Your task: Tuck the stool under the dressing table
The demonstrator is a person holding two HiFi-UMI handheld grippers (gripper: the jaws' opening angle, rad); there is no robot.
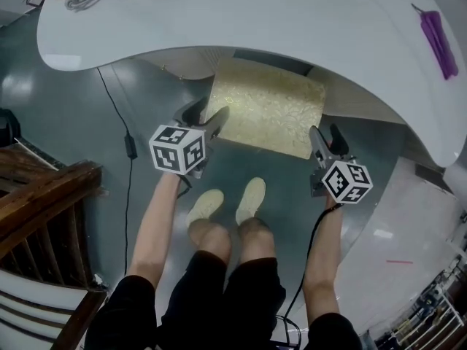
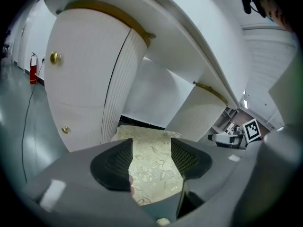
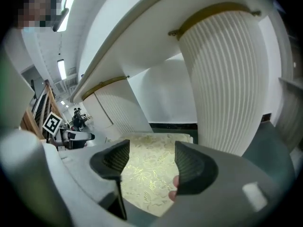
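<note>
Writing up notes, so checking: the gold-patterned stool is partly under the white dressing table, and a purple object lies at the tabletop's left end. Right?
Not quite. The purple object lies at the tabletop's right end, as the head view shows. The rest holds: the gold-patterned stool is partly under the white dressing table.

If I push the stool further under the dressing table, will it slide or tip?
Probably slides: the floor looks smooth and glossy. The stool has a broad, flat seat, so tipping seems unlikely, though its legs are hidden. Its fabric top may give when pressed.
</note>
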